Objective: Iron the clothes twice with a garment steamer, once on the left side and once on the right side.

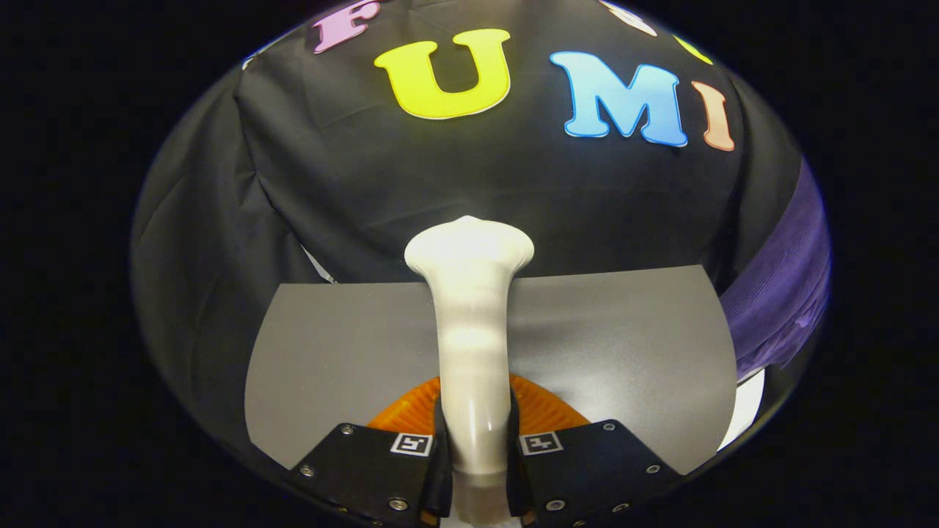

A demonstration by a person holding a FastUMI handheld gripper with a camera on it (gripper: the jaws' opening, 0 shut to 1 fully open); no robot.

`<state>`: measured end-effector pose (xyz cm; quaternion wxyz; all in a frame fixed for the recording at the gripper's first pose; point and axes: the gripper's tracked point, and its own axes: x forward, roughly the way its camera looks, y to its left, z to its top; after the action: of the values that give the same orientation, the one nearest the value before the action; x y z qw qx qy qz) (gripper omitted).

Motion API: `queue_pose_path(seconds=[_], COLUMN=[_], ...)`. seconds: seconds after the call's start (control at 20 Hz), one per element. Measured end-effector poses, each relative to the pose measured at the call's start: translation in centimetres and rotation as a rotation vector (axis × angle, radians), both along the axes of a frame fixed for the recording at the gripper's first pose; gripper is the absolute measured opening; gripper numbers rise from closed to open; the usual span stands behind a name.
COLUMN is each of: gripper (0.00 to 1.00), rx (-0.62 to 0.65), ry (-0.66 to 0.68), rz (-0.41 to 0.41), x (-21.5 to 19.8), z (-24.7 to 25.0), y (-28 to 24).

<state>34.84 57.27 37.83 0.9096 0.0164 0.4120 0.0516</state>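
Observation:
A white garment steamer (469, 323) stands upright between my two black fingers, its handle gripped low and its wide head flaring at the top, above the grey mat (616, 337). My gripper (475, 447) is shut on the steamer's handle, one finger pressing each side. A purple garment (785, 286) hangs to the right, beyond the mat's right edge and well away from the steamer's head.
An orange ribbed disc (546, 407) lies on the grey mat just behind my fingers, partly hidden by the steamer. A white strip (744, 407) shows beside the mat's right edge. Black cloth covers the booth's back and left walls.

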Motion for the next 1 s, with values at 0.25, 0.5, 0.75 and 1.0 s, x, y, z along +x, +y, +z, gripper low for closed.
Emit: queue_pose_path(seconds=[0.25, 0.5, 0.75, 1.0], gripper=[0.29, 0.28, 0.28, 0.28], rx=[-0.075, -0.122, -0.157, -0.187], ry=[-0.150, -0.330, -0.533, -0.691], rz=[0.107, 0.126, 0.078, -0.008], x=[-2.0, -8.3, -14.9, -21.0], z=[2.4, 7.7, 11.5, 13.4], y=[1.2, 1.9, 0.1, -3.1])
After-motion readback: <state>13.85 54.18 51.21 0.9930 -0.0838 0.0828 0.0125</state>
